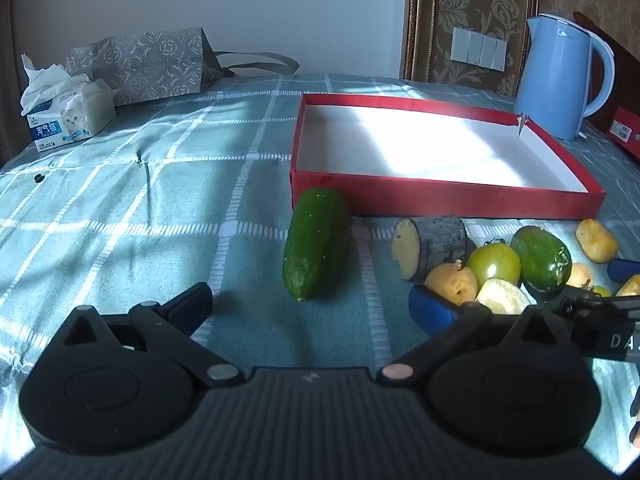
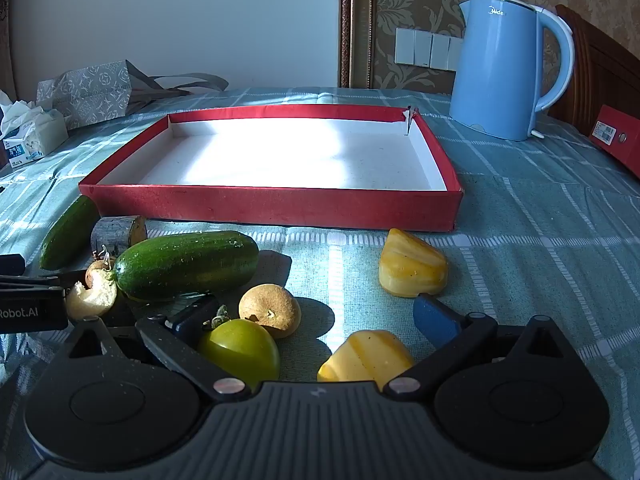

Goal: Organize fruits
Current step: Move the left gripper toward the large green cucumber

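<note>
Left wrist view: the left gripper (image 1: 310,306) fills the bottom of the frame with its blue-padded tongs spread wide apart and nothing between them but checked blue-green tablecloth (image 1: 168,200); just above that gap, at centre, lies a green cucumber (image 1: 316,244), its far end close to the near left corner of the red tray (image 1: 444,198), whose white floor is bare and sunlit; at right of centre a cluster of produce sits near the tray's front wall: a cut grey-skinned chunk (image 1: 434,246), a green tomato (image 1: 494,266) and a second dark cucumber (image 1: 542,258), touching or nearly so; a tissue pack (image 1: 66,120) and a patterned bag (image 1: 140,66) occupy the upper left, a blue kettle (image 1: 560,80) the upper right.

Right wrist view: the right gripper (image 2: 320,322) likewise has its tongs wide apart, clamped on nothing; between them, low in the frame, lie the green tomato (image 2: 240,350), a tan round fruit (image 2: 272,310) and a yellow piece (image 2: 366,356); whether the left tong touches the tomato I cannot tell; another yellow piece (image 2: 412,268) rests at right of centre; the dark cucumber (image 2: 188,264) lies left of centre in front of the tray (image 2: 272,210); the first cucumber (image 2: 68,238) shows at far left.
</note>
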{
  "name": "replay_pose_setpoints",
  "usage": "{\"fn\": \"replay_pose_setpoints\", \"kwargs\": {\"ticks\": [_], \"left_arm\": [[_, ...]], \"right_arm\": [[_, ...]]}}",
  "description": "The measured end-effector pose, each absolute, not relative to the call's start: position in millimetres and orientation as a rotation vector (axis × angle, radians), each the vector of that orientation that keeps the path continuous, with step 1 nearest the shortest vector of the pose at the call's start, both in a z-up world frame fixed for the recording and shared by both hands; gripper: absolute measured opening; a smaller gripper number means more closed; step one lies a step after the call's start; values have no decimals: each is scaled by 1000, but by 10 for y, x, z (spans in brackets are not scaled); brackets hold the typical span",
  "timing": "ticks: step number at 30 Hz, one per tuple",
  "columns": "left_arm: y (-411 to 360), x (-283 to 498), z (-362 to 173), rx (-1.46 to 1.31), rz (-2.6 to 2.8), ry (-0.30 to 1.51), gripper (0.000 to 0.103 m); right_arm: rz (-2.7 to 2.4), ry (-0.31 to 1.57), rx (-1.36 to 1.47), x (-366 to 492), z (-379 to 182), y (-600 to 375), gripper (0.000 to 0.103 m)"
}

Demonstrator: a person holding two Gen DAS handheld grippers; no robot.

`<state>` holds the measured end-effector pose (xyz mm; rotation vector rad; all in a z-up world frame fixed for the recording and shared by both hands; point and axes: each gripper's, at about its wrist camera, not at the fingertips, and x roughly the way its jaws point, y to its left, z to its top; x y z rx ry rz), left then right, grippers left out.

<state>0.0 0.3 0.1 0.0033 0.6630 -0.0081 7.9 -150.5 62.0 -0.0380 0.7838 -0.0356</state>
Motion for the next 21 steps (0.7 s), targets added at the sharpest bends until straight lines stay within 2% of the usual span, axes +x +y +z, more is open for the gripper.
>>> {"fn": "replay_pose_setpoints", "kwargs": {"ticks": [12, 21], "left_arm": [[2, 0, 1, 7, -9, 664, 103], [8, 6, 2, 8, -9, 667, 103]], "right_arm": [[-51, 782, -25, -20, 652, -1525, 103], [25, 644, 45, -309, 887, -1719, 103]]}}
